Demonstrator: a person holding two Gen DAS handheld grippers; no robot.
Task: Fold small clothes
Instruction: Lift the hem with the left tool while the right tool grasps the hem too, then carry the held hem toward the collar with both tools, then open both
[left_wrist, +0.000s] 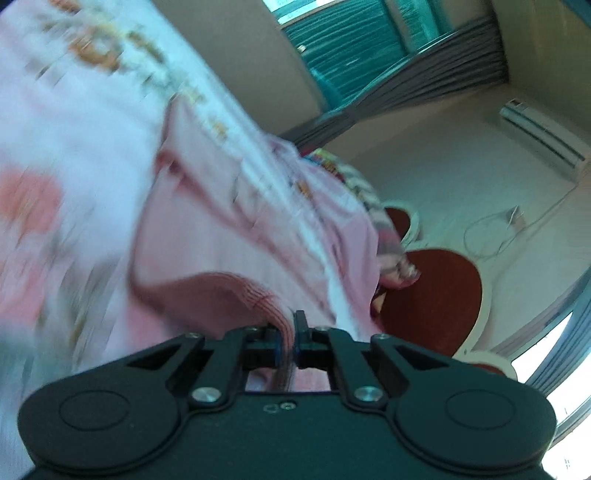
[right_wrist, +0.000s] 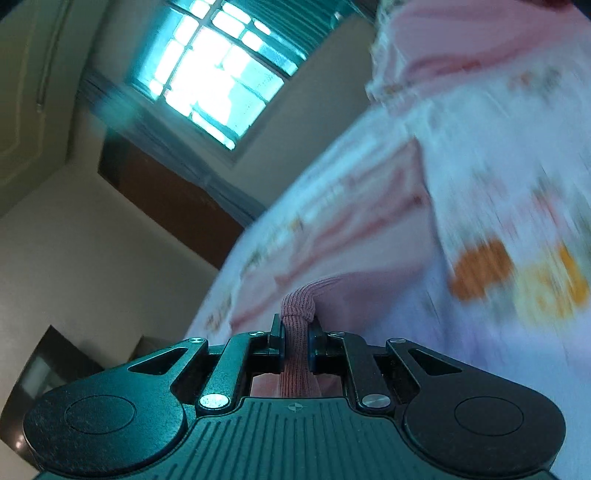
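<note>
Both tools up in air, cams tilted toward walls/ceiling. Left gripper (left_wrist: 287, 334) clamped on ribbed pink hem of garment (left_wrist: 221, 229), jaws nearly together w/ cloth pinched between. Right gripper (right_wrist: 295, 332) likewise clamped on a bunched ribbed pink band of same garment (right_wrist: 461, 177), thicker wad there, jaws held a bit apart by it.

Garment: pale pink/white w/ orange-yellow print, hanging/stretched between the two grips, filling 9–12 o'clock of left view and 12–4 o'clock of right view. Heavy blur on fabric, so prob mid-swing or shake. Not on any surface visible here; can't tell what lies below.

Bkgd: teal-lit window (right_wrist: 218, 81) at 11 o'clock in right view; red round chair seat (left_wrist: 432, 295) at 3–4 o'clock in left view, AC unit (left_wrist: 543, 133) at 2 o'clock.

Risks, as judgement:
- Left pinch sits near the hem edge; a fast swing could pull cloth out, dropping one side.
- Right grip on bunched wad, may slip unevenly, skewing fold line.
- Loose fabric could drape over or snag red chair.
- Landing surface unseen, so lay-down could end crooked or wrinkled.
</note>
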